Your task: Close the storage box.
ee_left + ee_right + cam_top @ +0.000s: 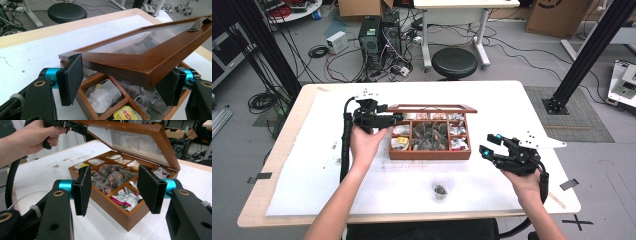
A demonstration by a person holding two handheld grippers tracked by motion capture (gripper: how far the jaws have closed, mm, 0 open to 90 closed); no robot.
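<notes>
1. Nearest the person, a small clear plastic cup stands on the white sheet covering the pale wooden counter; something dark lies in its bottom.
2. To its right, the right gripper is held above the counter, well apart from the box. Its jaws stand wide open with nothing between them; the right gripper view shows flat black pads with a matte, foam-like surface, on bright blue collars.
3. Beyond the cup sits a rectangular wooden tea box of smooth, reddish-brown wood, near the middle of the counter. Thin wooden walls split it into compartments holding gauzy pyramid tea bags, crinkled foil packets and a yellow sachet.
4. The box's lid is a wooden frame around a clear pane, hinged at the far edge and raised at a slant over the compartments.
5. The left gripper is at the box's left side. Its jaws are spread wide on either side of the lid's front corner; whether the pads press the wood, I cannot tell.
6. Farther off, on the grey floor beyond the counter, a round black stool stands.
</notes>
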